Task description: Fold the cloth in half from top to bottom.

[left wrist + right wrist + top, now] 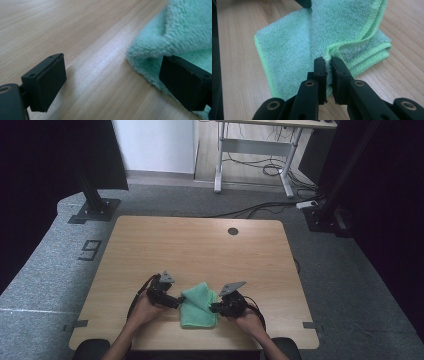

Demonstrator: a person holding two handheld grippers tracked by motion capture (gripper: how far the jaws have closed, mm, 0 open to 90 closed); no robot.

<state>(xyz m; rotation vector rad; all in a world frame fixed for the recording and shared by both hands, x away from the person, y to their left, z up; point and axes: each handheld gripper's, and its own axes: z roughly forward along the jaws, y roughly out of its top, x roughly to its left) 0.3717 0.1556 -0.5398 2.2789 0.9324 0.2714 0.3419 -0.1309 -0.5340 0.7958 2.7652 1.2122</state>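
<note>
The right gripper (328, 66) is seen clamped on the hemmed edge of a green cloth (294, 47), its jaws drawn together with only the pinched fold between them. In the right gripper view, the gripped layer is lifted off the rest of the cloth, which is folded in several layers and lies flat on the table (237, 62). In the high view, the right gripper (214, 308) is held in the person's right hand (247, 317) at the cloth's right side, and a flap of the cloth (199, 304) is raised toward it. The left gripper (177, 301) is held in the left hand (145, 309) at the cloth's left edge. In the left gripper view, its jaws are spread wide apart and nothing is held between them; one jaw is set over bare wood, while the other is seen in front of the cloth's (175, 32) fluffy edge, though contact cannot be told. The cloth is placed near the table's (200, 245) front edge, between the two grippers. A dark round hole (233, 231) is seen near the table's far edge, well apart from the cloth.
</note>
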